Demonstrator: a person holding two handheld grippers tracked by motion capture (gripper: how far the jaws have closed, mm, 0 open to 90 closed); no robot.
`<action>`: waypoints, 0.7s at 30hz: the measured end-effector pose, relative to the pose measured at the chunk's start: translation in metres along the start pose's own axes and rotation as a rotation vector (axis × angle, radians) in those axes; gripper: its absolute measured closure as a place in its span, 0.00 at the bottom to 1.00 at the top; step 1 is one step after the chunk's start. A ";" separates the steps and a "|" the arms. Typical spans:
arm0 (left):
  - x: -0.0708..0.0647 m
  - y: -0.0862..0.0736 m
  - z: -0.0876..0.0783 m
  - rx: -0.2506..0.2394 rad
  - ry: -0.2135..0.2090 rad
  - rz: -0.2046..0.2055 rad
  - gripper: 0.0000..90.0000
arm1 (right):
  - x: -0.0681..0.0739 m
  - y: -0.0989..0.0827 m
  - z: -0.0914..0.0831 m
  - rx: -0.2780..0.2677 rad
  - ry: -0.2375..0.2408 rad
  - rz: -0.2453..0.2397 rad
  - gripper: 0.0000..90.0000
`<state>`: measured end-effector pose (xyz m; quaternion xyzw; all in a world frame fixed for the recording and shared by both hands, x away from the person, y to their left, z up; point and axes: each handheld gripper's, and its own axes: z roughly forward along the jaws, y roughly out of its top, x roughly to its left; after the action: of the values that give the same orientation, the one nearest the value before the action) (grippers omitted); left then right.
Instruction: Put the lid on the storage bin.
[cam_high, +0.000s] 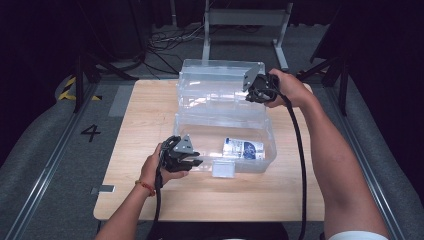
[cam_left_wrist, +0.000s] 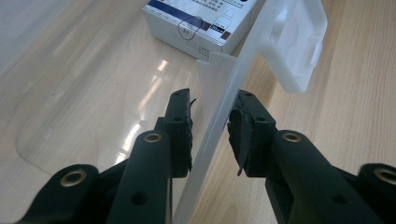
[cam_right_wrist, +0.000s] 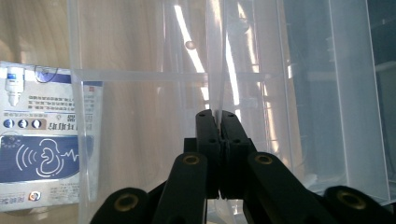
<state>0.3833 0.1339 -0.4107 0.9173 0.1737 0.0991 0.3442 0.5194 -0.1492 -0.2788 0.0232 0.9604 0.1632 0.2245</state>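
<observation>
A wooden table (cam_high: 150, 100) on grey floor has bare board all round. The left gripper (cam_high: 192, 161) straddles the front wall of the clear plastic box (cam_high: 200, 131), pads apart, not pressing. Inside lies a white carton (cam_high: 243, 148). The right gripper (cam_high: 254, 94) is clenched on the raised lid's (cam_high: 220, 80) edge.

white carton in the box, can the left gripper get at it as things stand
Probably not right away. The left gripper straddles the clear box's front wall, jaws apart on either side. The white carton lies on the box floor with the top open, so lifting off the wall and reaching in looks feasible.
</observation>
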 end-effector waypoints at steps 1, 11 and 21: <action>0.000 0.000 0.000 0.002 0.001 -0.002 0.77 | 0.002 0.000 -0.001 0.002 -0.001 0.003 0.99; 0.000 0.000 0.000 -0.004 0.006 0.006 0.76 | 0.015 -0.001 -0.013 -0.028 -0.005 -0.018 0.98; -0.001 -0.001 0.000 -0.011 0.014 0.004 0.76 | 0.025 -0.001 -0.018 -0.039 -0.019 -0.027 0.98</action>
<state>0.3818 0.1340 -0.4118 0.9150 0.1738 0.1071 0.3480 0.4890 -0.1521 -0.2748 0.0072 0.9551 0.1789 0.2361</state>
